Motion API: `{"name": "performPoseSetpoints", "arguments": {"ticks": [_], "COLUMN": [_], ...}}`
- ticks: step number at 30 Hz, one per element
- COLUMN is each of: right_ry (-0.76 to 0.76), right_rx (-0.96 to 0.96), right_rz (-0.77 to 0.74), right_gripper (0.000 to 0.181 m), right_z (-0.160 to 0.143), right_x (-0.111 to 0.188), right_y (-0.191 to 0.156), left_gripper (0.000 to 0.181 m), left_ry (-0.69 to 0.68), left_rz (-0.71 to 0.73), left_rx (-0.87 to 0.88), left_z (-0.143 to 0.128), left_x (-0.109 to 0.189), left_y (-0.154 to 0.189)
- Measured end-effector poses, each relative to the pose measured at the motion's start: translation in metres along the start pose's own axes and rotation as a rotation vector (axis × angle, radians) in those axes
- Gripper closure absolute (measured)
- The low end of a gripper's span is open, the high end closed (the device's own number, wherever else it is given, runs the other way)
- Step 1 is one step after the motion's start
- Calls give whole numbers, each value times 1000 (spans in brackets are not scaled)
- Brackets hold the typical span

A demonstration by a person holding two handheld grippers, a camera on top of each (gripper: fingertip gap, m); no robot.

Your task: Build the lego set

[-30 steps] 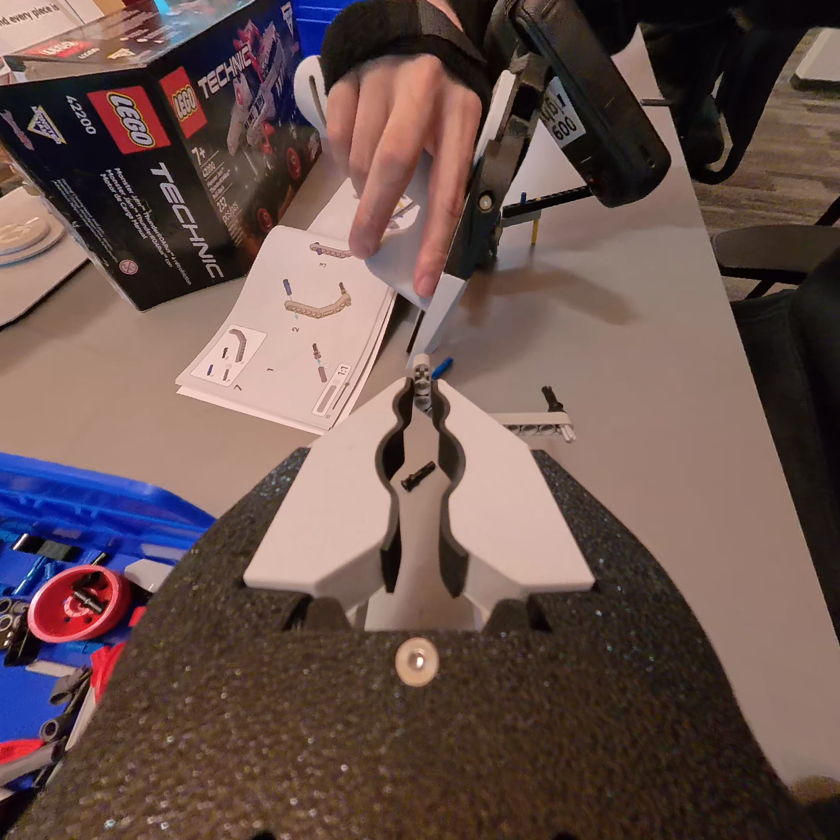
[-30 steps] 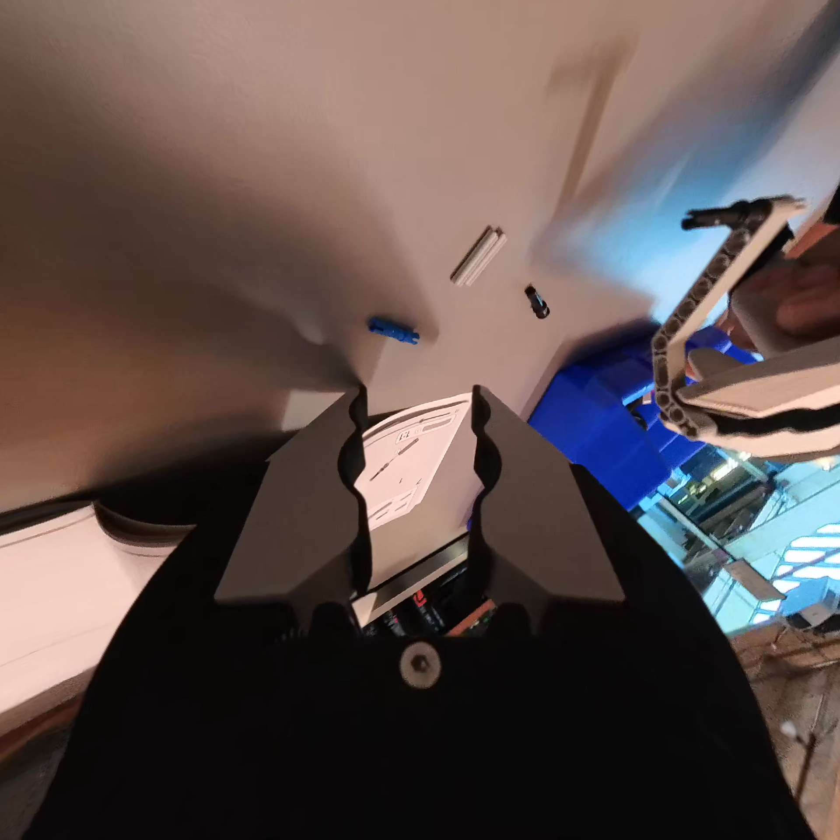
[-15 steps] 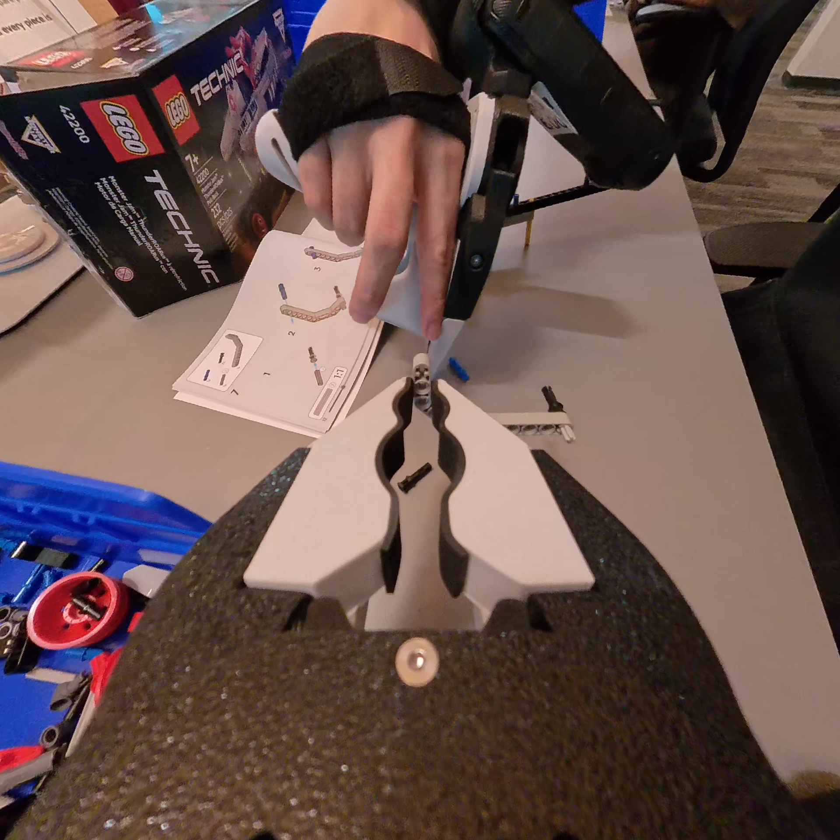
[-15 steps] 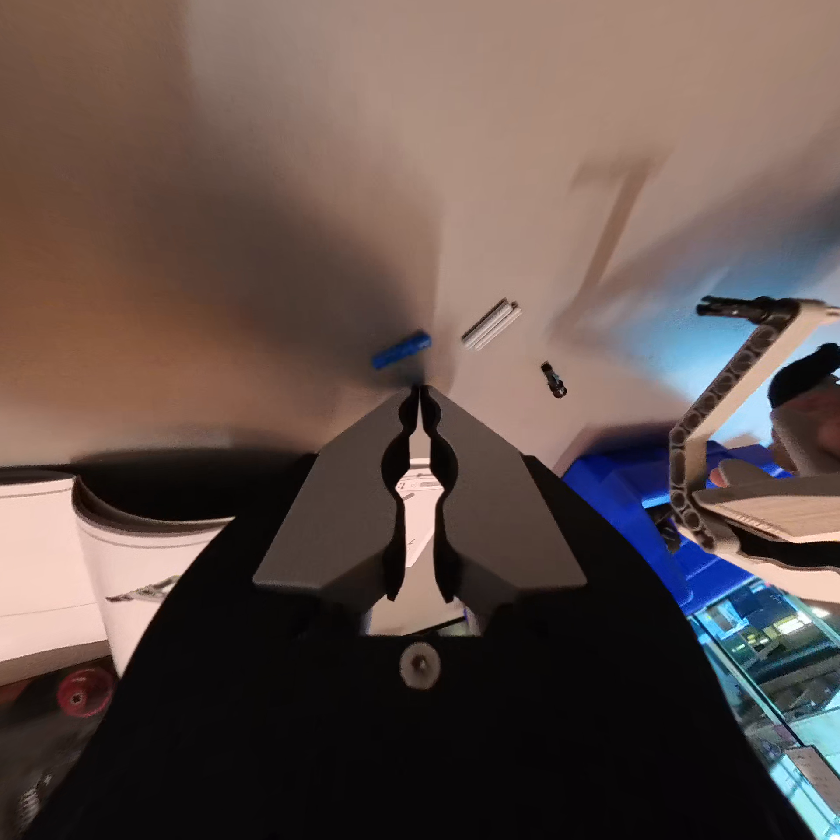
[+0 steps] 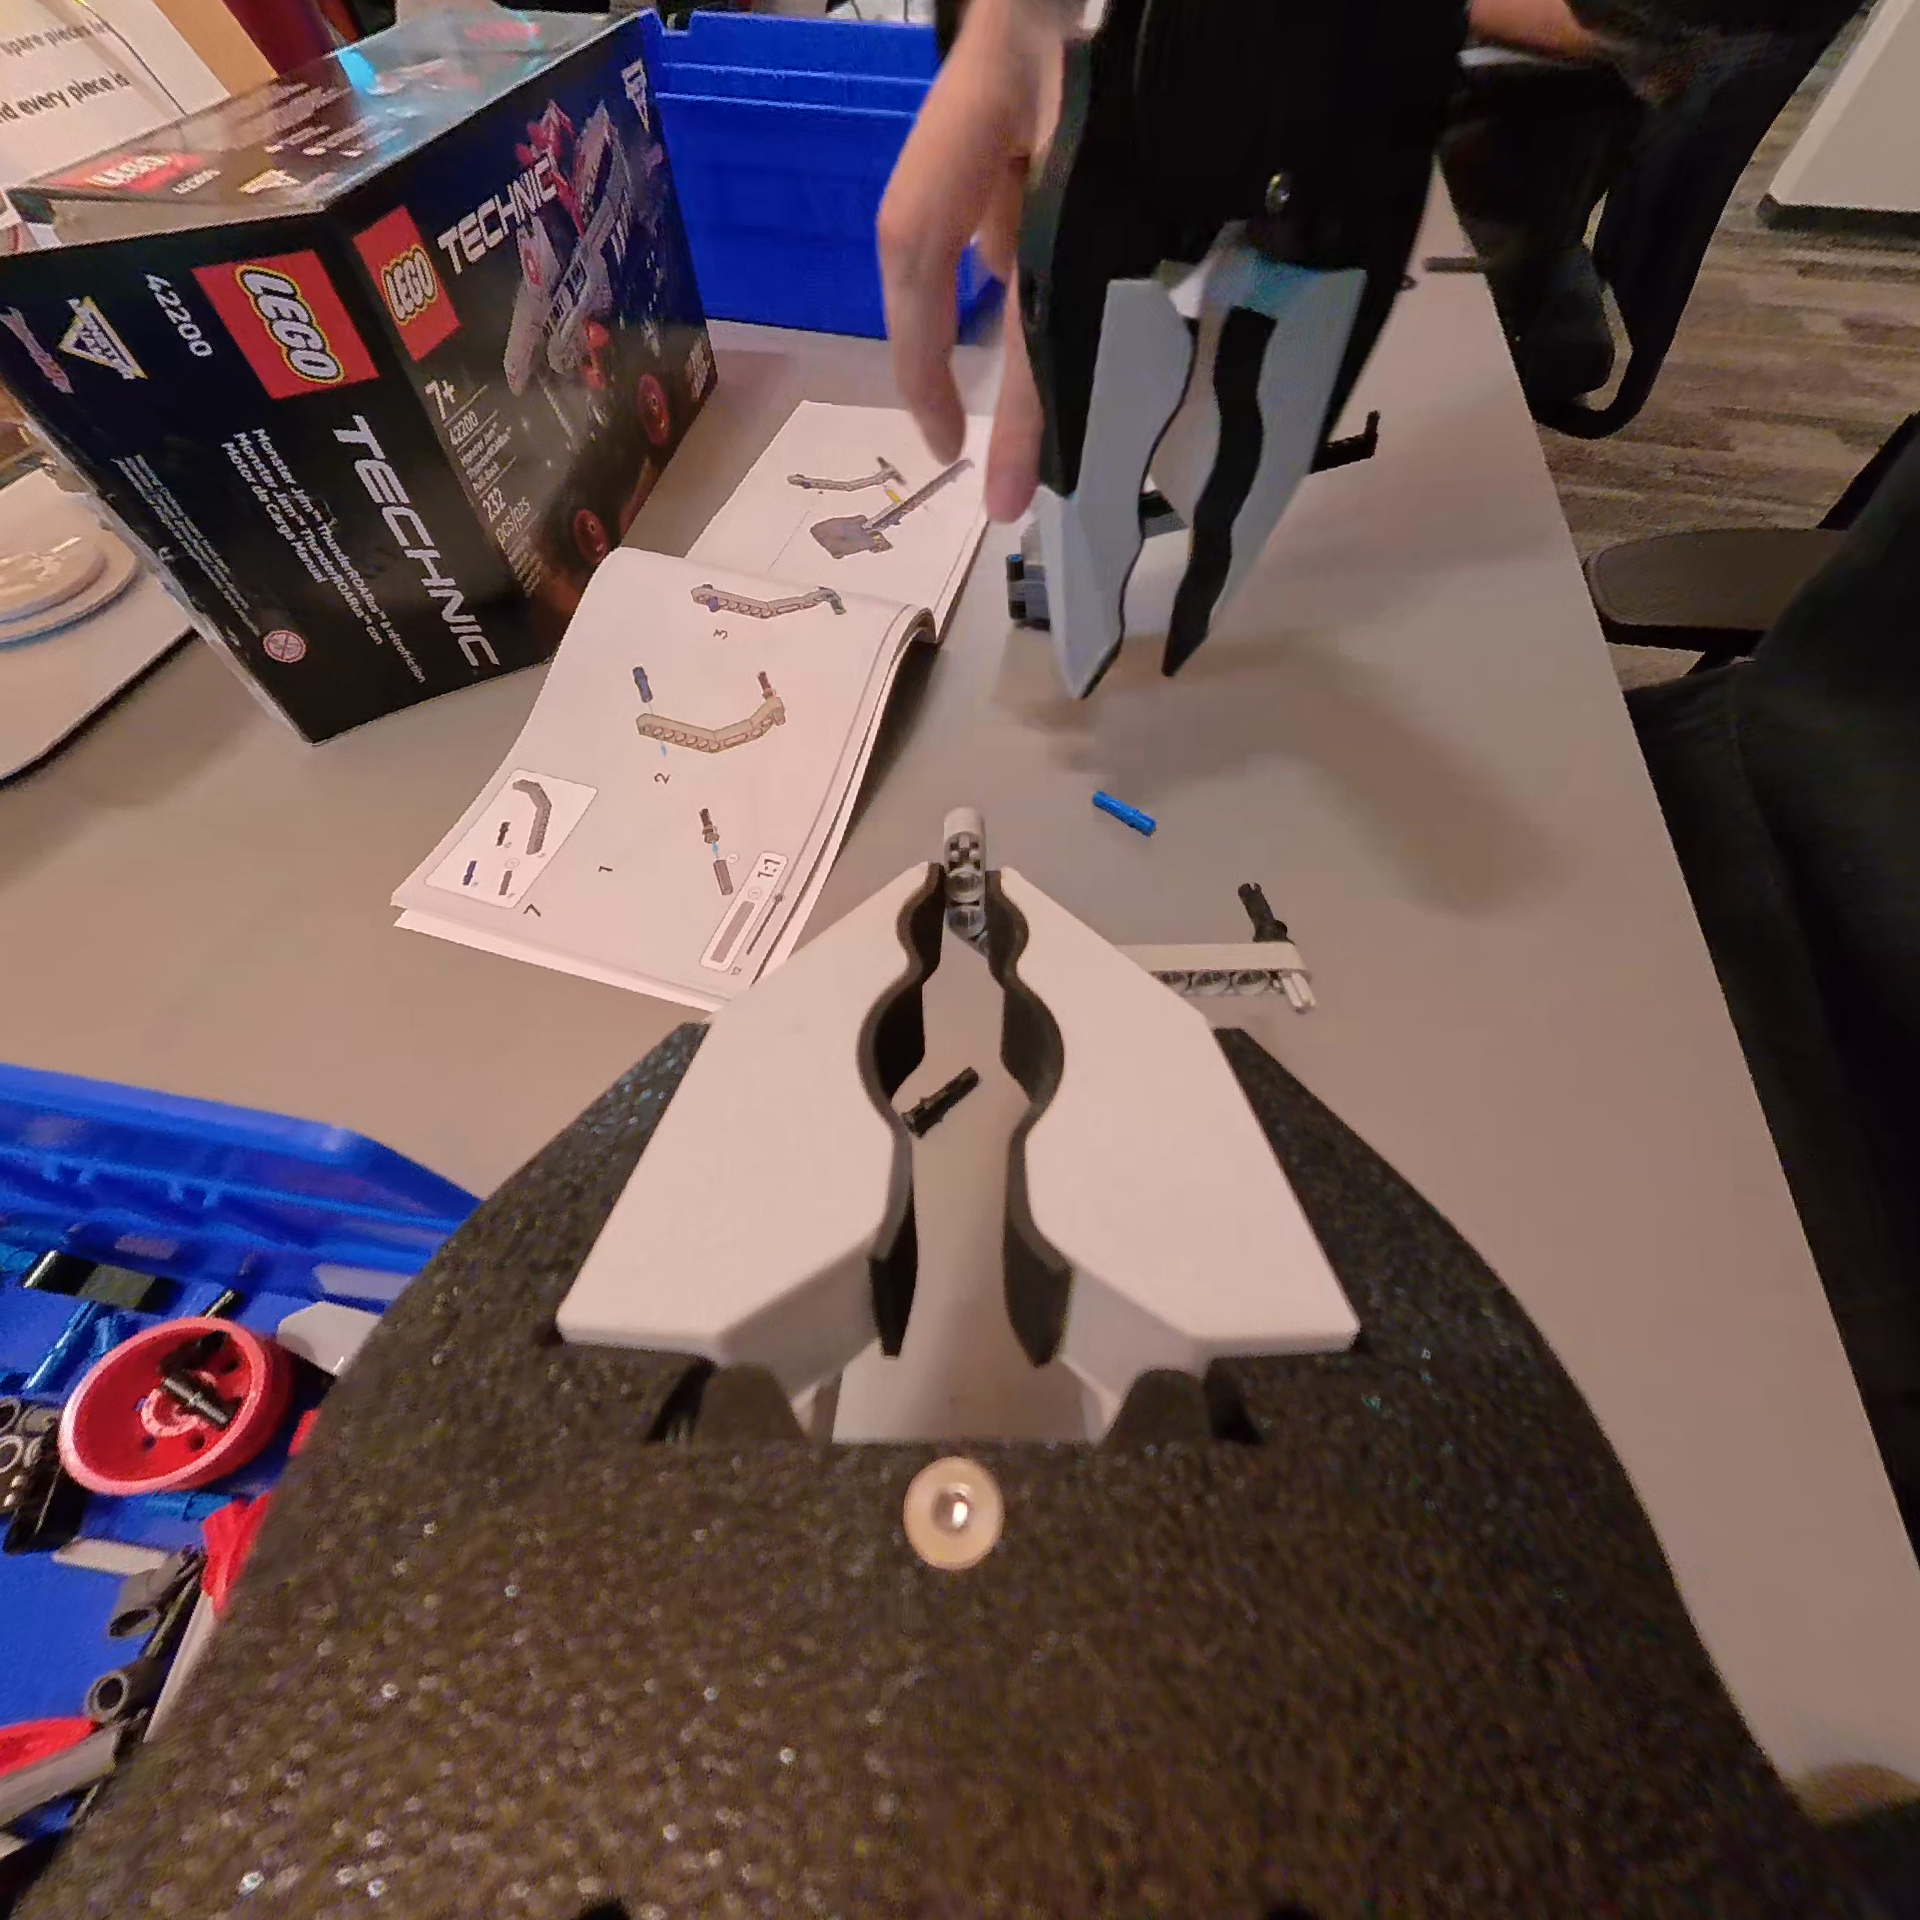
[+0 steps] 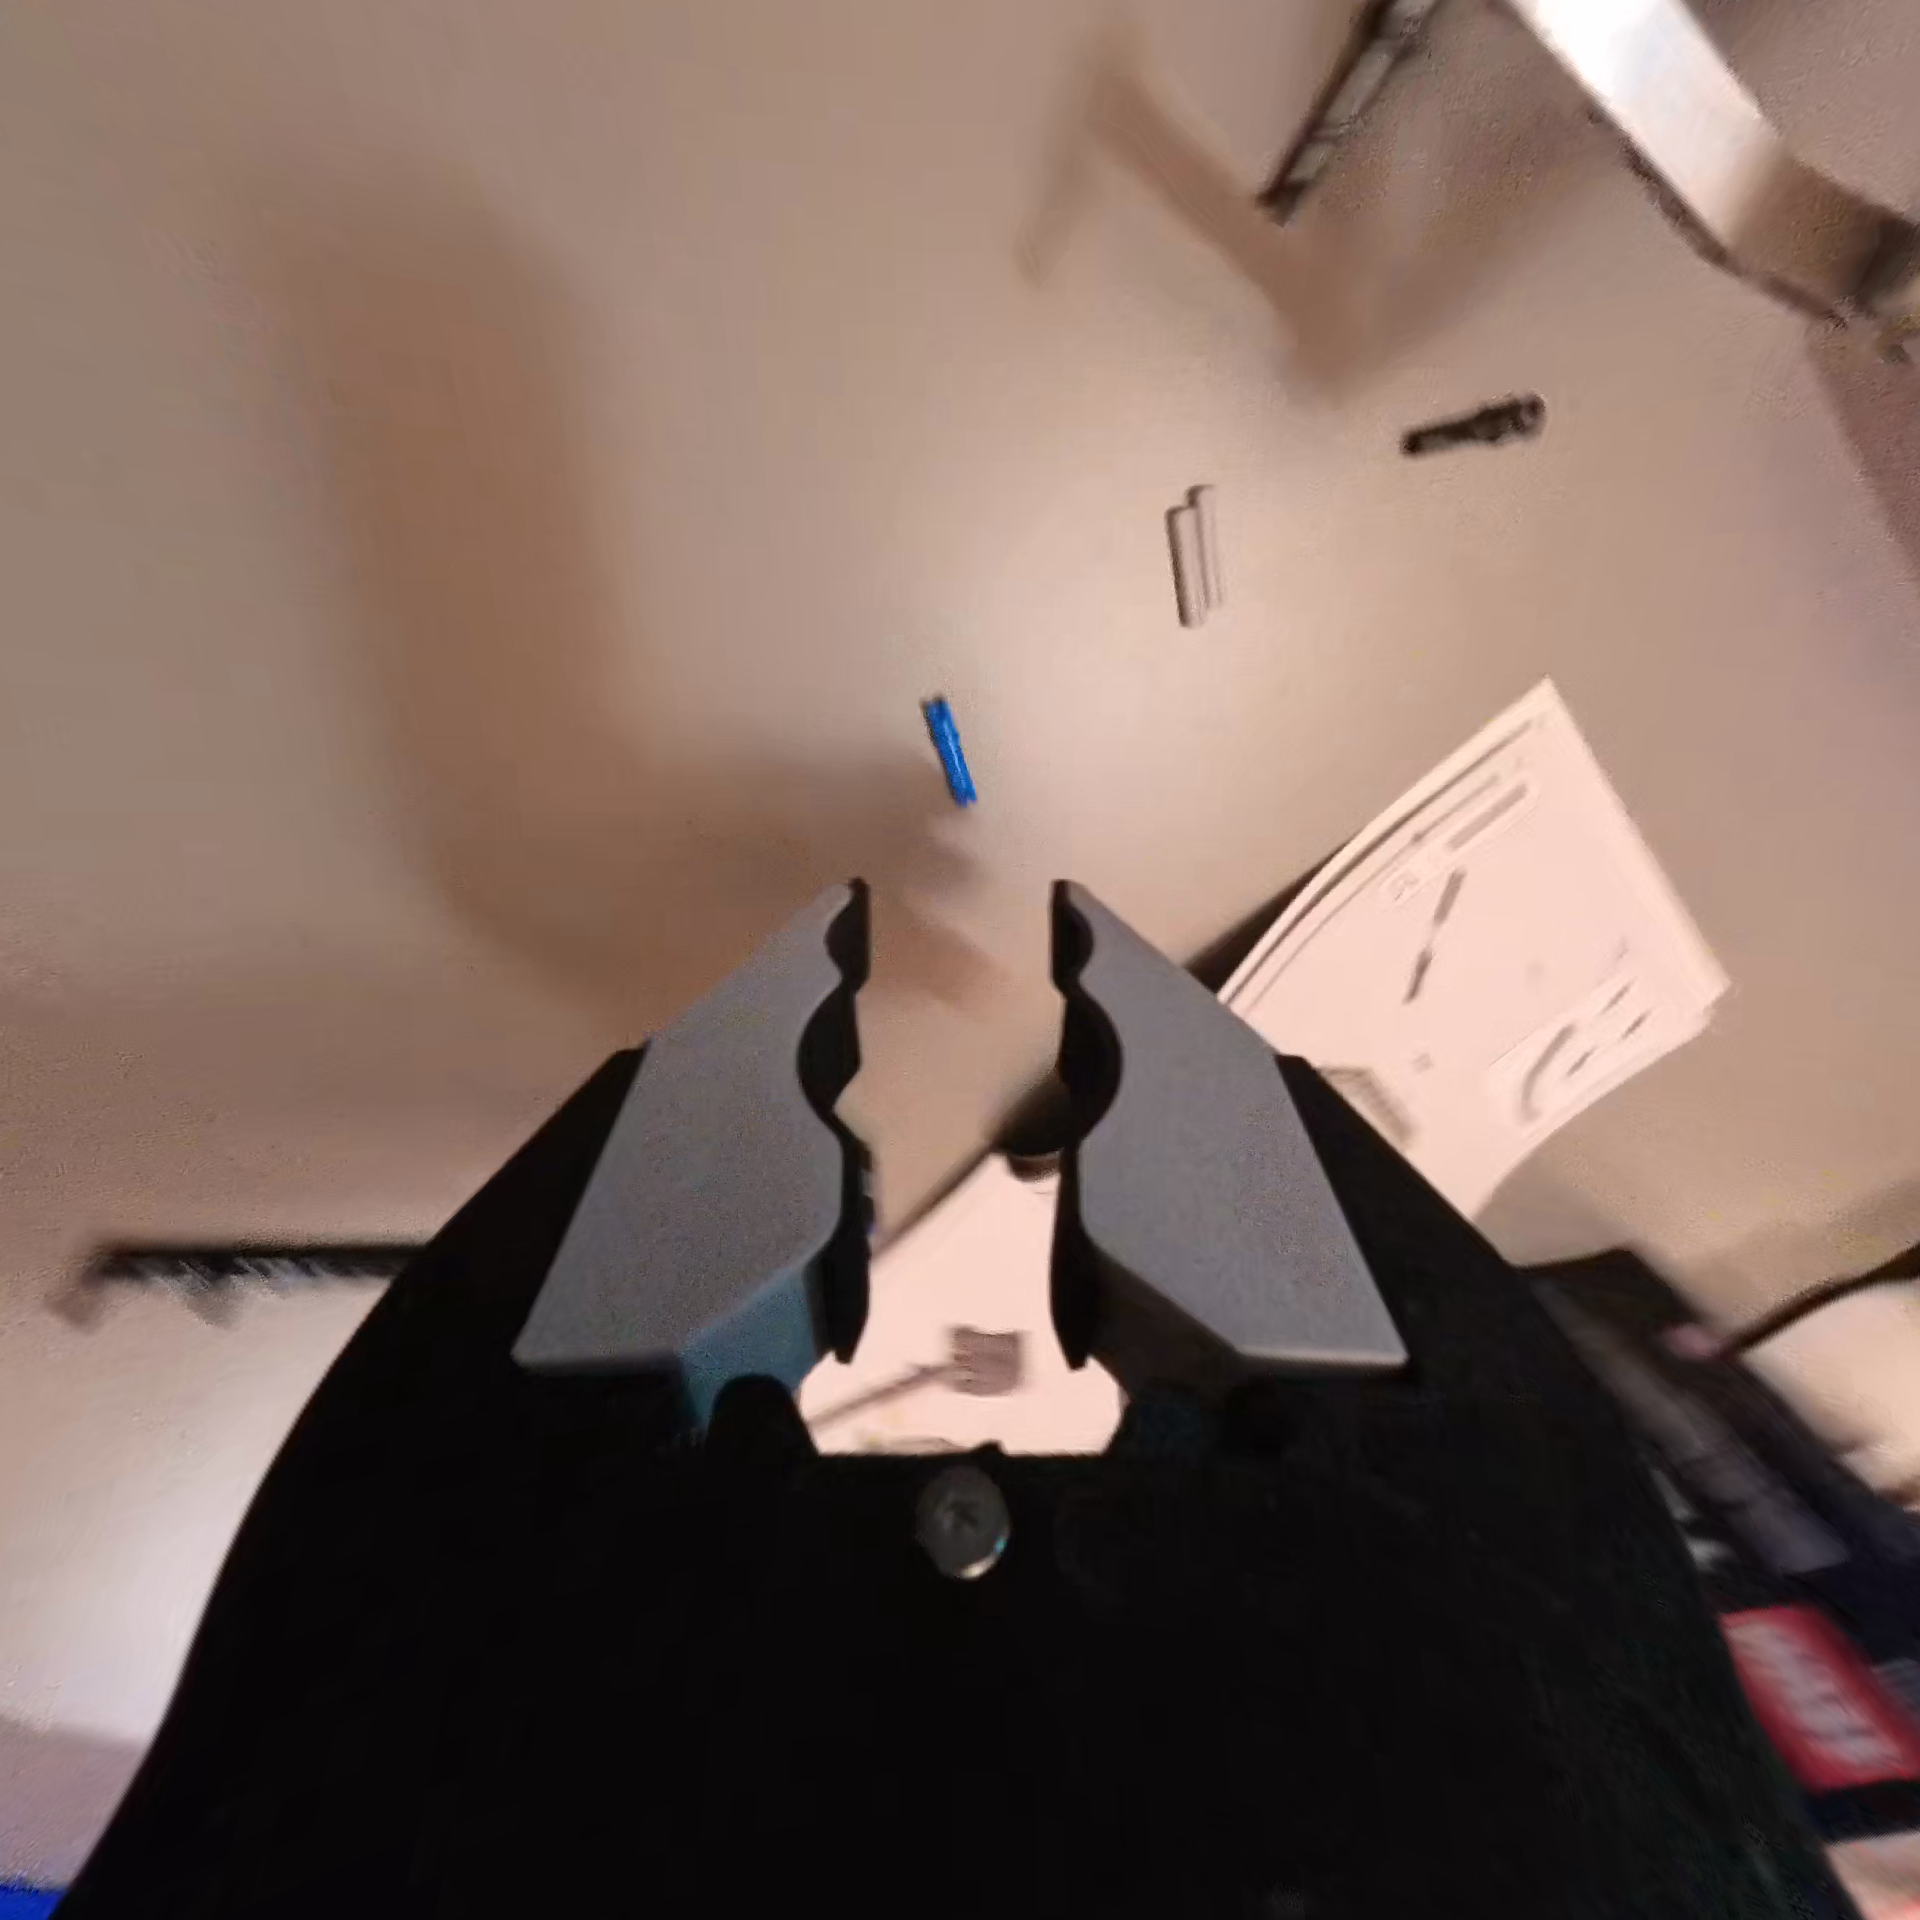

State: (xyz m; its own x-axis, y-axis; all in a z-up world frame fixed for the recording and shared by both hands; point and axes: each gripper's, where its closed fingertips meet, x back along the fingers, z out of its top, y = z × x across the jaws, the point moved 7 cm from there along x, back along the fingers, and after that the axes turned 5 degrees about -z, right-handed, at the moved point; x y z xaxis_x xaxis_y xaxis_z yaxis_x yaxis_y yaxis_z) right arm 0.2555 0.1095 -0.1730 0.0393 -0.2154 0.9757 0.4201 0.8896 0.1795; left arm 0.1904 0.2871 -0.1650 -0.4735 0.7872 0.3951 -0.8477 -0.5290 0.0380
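Observation:
My left gripper (image 5: 971, 883) is shut on a grey bent Lego beam (image 5: 966, 847). The beam runs off to the right under the finger and ends in a black pin (image 5: 1260, 907). My right gripper (image 6: 956, 894) is open and empty. In the left wrist view it (image 5: 1130, 675) points down at the table beyond the left gripper. A blue pin (image 5: 1122, 812) lies on the table between the two grippers; in the right wrist view it (image 6: 951, 750) lies just past the right fingertips. A loose black pin (image 5: 940, 1101) lies under the left fingers.
The open instruction booklet (image 5: 686, 769) and the Lego box (image 5: 343, 364) are at the left. A blue parts tray (image 5: 156, 1226) with a red wheel (image 5: 171, 1403) is near left. A blue bin (image 5: 790, 156) stands at the back. A small grey piece (image 6: 1195, 556) lies on the table. A chair (image 5: 1704, 582) is at the right. The left gripper's tips are roughly 12 centimeters from the right gripper's. About 9 centimeters separates my left fingertips from the loose black pin (image 5: 940, 1101). It is also in sight in the right wrist view (image 6: 1464, 432).
My right gripper was open, shut half a second ago near the left fingertips, and is open again now. It has drawn back from the left gripper and turned. The left gripper keeps its hold.

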Motion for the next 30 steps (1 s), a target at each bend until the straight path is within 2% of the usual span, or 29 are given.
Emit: {"name": "performPoseSetpoints", "arguments": {"ticks": [4, 5, 7, 10, 12, 14, 17, 20, 21, 23, 24, 26, 28, 30], "right_ry": [-33, -64, -83, 125, 212, 228, 305, 166, 196, 332, 366, 332, 289, 329], "right_rx": [-359, -503, -808, -1127, -1268, -1392, -1513, -1524, -1551, -1609, -1634, -1653, -1668, -1704], "right_rz": [-210, -275, -249, -210, -301, -385, -429, -486, -488, -467, -458, -471, -566, -602], "right_gripper": [149, 148, 145, 143, 140, 130, 133, 125, 126, 144, 146, 129, 114, 116], "right_z": [6, 4, 5, 19, 17, 12, 16, 10, 11, 17, 18, 17, 16, 20], "right_x": [0, -2, -10, -19, -18, -20, -24, -31, -31, -31, -32, -37, -36, -36], "right_y": [-11, -13, -25, -38, -39, -39, -36, -43, -43, -39, -38, -41, -44, -47], "left_gripper": [176, 176, 176, 176, 176, 176, 176, 176, 176, 176, 176, 176, 176, 176], "left_ry": [8, 10, 10, -5, -10, -13, -9, -5, -7, -8, -7, -3, -7, -27], "left_rz": [-12, -14, -19, -24, -33, -38, -52, -64, -65, -60, -54, -36, -19, 9], "left_rx": [4, 5, 10, 13, 14, 14, 19, 16, 12, 5, 8, 14, 10, -5], "left_z": [2, 2, 2, 1, 1, 2, 3, 5, 6, 7, 7, 7, 7, 6], "left_x": [-1, -1, -2, -5, -7, -9, -13, -15, -15, -14, -13, -12, -11, -10], "left_y": [1, 2, 2, 3, 4, 5, 7, 9, 10, 10, 10, 9, 8, 7]}}
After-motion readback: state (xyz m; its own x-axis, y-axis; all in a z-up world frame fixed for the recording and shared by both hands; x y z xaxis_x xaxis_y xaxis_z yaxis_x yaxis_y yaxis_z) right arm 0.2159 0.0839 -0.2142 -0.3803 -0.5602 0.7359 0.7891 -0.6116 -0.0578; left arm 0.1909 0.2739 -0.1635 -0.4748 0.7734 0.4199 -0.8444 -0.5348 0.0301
